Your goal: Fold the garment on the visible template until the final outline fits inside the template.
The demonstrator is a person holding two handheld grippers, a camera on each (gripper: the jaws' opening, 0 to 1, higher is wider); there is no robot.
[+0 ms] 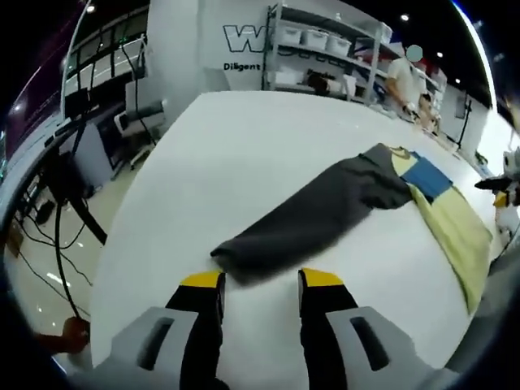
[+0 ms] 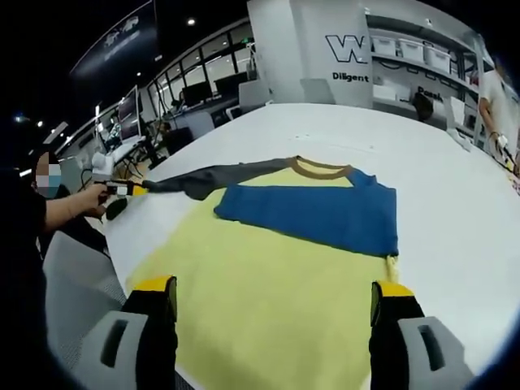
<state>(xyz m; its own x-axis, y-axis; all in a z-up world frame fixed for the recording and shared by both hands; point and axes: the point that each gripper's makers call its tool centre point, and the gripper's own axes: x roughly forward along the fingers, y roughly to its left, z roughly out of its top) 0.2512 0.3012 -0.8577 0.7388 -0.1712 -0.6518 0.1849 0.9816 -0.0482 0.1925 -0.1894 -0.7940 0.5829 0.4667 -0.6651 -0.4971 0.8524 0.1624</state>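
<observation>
Folding the grey sleeve in over the yellow body

The garment (image 2: 268, 276) is lying flat on the white table (image 1: 244, 154), its blue sleeve (image 2: 317, 213) already crossing the chest while the grey sleeve (image 1: 313, 215) is stretching outward, its cuff just ahead of the left tool (image 1: 260, 280), whose jaws are standing released and empty. The right tool (image 2: 272, 296) is hovering spread wide over the yellow hem, gripping nothing. Judging from this, the cuff wants a pinch at its very edge, then a lift high enough that the sleeve is carrying across without dragging the body askew.
</observation>
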